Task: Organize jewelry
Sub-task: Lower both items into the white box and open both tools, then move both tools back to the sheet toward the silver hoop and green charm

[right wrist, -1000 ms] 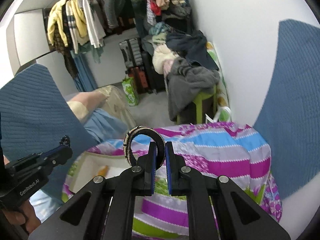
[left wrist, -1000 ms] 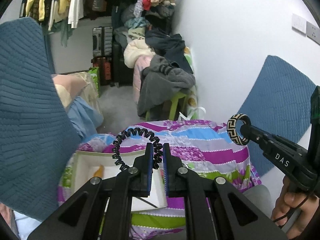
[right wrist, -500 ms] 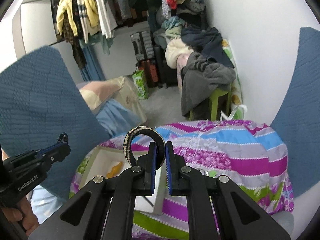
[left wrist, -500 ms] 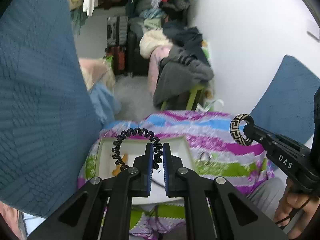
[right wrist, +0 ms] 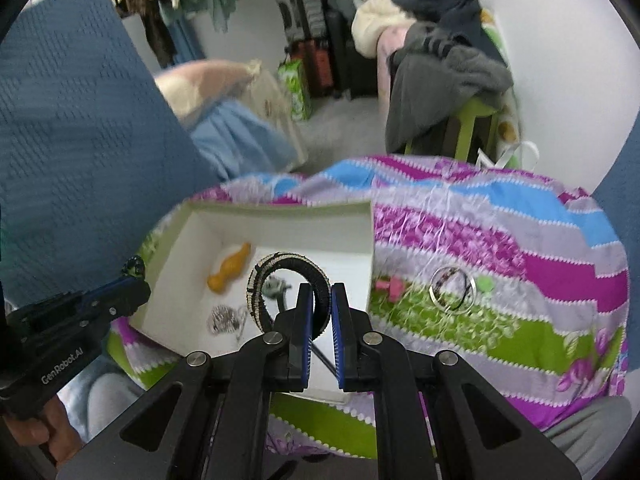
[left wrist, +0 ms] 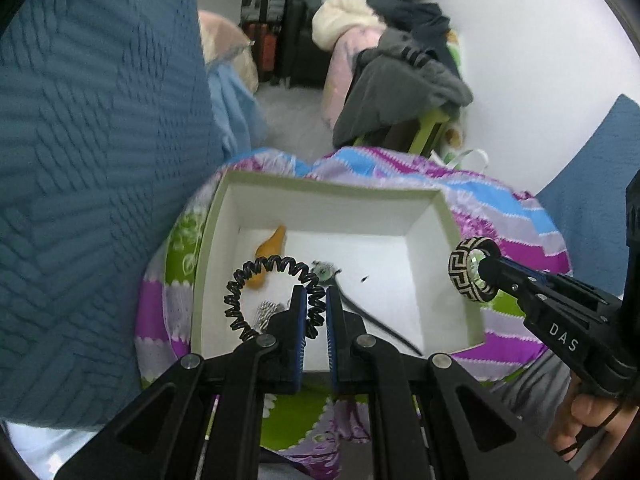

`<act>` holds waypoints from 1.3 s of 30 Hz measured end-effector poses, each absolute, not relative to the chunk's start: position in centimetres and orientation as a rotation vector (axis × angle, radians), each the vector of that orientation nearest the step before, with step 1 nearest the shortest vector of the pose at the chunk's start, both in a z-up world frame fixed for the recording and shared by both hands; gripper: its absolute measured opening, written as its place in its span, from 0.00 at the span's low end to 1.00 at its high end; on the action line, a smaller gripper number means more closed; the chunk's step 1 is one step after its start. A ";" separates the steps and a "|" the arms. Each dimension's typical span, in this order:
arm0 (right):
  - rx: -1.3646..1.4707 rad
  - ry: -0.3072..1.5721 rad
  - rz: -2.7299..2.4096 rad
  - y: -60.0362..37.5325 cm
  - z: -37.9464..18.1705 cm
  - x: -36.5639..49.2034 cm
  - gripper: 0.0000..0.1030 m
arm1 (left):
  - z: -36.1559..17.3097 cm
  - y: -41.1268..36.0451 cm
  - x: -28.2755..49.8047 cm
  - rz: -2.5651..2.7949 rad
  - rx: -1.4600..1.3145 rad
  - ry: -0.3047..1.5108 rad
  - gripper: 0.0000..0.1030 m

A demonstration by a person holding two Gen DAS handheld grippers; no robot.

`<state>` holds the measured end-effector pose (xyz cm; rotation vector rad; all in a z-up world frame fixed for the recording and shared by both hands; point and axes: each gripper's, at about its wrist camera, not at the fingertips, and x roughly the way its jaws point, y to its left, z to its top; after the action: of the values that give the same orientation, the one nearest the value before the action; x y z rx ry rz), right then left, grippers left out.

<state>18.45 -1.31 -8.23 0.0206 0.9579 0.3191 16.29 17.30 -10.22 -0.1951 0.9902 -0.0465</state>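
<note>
My left gripper [left wrist: 316, 295] is shut on a black coiled bracelet [left wrist: 239, 292] and hangs over the open white box [left wrist: 332, 194]. My right gripper [right wrist: 322, 293] is shut on a black-and-cream patterned bangle [right wrist: 259, 282], above the box's right part [right wrist: 280, 210]. The left wrist view shows the bangle [left wrist: 460, 276] at the right gripper's tip [left wrist: 486, 266], above the box's right wall. An orange piece [left wrist: 271, 249], a silver piece [left wrist: 266, 312] and a black stick [left wrist: 376, 324] lie in the box.
The box rests on a striped purple, blue and green cloth [right wrist: 500, 240]. A thin silver bangle [right wrist: 450, 290], a pink piece [right wrist: 390, 286] and a small green piece [right wrist: 484, 282] lie on the cloth to the right of the box. Blue quilted fabric [left wrist: 92, 160] rises at the left.
Both grippers have come down and tipped toward the box, which now fills the middle of both views. Each still holds its piece.
</note>
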 end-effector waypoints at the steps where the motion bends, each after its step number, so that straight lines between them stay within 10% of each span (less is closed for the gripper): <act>1: 0.015 0.967 0.319 -1.2 -8.7 18.5 0.07 | -10.7 17.3 16.5 -0.044 -0.199 1.000 0.08; 13: 0.019 1.041 0.311 -1.5 -11.3 19.4 0.09 | -12.9 16.8 17.5 -0.094 -0.222 1.055 0.10; 17: 0.049 1.013 0.322 -2.2 -10.2 19.0 0.32 | -12.3 16.5 17.5 -0.080 -0.228 1.052 0.10; 23: 0.061 0.938 0.350 -3.0 -7.2 18.2 0.33 | -10.2 15.9 16.8 -0.053 -0.231 0.996 0.60; 39: 0.069 0.707 0.356 -11.3 -1.2 15.7 0.33 | -4.5 8.3 15.4 -0.152 -0.239 0.824 0.58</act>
<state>15.66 -11.25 -1.21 0.0695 0.7067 0.3562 15.37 8.26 -4.47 -0.2393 0.8236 -0.1518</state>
